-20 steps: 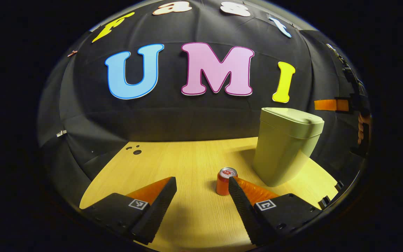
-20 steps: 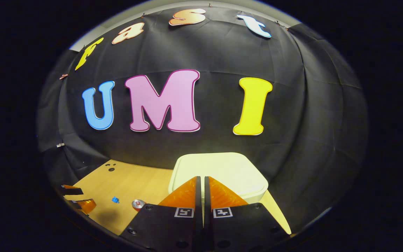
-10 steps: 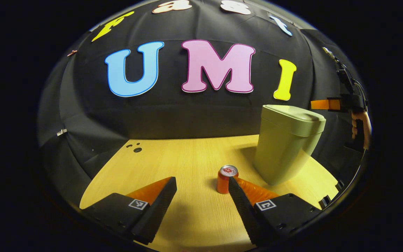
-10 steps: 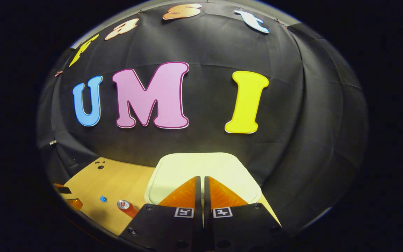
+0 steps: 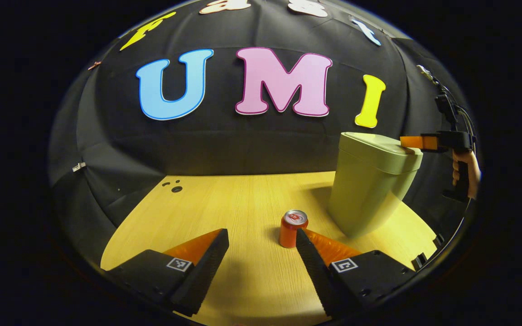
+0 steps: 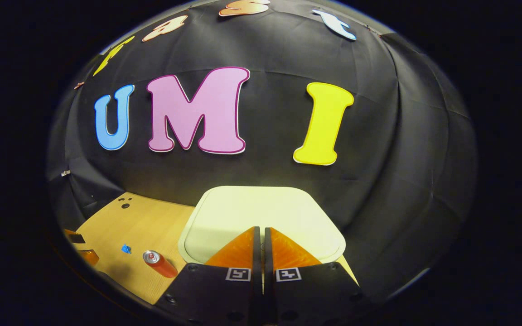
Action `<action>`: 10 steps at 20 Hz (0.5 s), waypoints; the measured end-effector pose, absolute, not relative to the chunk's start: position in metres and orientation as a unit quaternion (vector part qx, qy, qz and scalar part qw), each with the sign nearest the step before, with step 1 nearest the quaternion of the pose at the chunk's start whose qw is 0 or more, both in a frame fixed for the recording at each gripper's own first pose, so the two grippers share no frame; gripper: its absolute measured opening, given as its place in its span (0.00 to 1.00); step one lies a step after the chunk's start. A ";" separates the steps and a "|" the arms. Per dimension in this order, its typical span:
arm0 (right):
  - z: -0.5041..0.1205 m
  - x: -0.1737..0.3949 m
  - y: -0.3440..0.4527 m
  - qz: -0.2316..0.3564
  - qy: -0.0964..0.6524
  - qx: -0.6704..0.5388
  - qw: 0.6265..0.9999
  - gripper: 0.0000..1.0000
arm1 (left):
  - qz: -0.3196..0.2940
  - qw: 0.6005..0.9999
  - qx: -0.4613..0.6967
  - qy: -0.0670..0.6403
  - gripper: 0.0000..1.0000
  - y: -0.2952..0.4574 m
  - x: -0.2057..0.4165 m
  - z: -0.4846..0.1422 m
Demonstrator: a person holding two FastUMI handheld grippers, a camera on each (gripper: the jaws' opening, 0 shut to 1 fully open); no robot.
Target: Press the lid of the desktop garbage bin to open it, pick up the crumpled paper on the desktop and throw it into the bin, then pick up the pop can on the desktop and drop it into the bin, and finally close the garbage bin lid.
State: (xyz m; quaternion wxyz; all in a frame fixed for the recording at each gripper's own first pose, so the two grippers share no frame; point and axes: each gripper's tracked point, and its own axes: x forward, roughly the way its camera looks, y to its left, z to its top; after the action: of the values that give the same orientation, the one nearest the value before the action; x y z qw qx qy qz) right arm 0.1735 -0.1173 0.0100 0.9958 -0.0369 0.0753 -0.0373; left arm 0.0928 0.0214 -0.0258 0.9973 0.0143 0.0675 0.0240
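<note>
Left gripper (image 5: 261,237): hovering low over the table (image 5: 224,203), fingers standing wide apart and holding nothing.
Can (image 5: 292,228): standing upright on the table just beyond the left gripper's right fingertip, close beside it; whether they are touching cannot be told.
Bin (image 5: 369,185): standing on the table ahead and to the right of the left gripper, past the can, lid (image 6: 261,213) lying down.
Right gripper (image 6: 261,233): fingers pressed together with nothing between them, tips reaching over the near edge of the lid; contact cannot be told.
Hand (image 5: 465,167): holding the right gripper's handle, beyond the bin.
Blue scrap (image 6: 126,248): lying on the table far left of the right gripper, near the can.
</note>
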 end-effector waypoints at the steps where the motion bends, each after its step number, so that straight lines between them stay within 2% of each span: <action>1: 0.008 0.173 -0.118 -0.038 0.073 -0.039 0.996 0.05 | 0.024 0.997 0.006 0.069 0.96 0.022 0.093 -0.026; 10: 0.005 0.172 -0.119 -0.044 0.065 0.020 0.997 0.05 | 0.024 0.996 0.002 0.089 0.96 0.029 0.089 -0.041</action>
State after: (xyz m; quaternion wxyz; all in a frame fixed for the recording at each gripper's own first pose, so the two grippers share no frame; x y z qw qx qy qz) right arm 0.1720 -0.1188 0.0046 0.9967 0.0204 0.0653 -0.0441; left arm 0.0889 0.0288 -0.0411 0.9958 0.0020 0.0888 0.0242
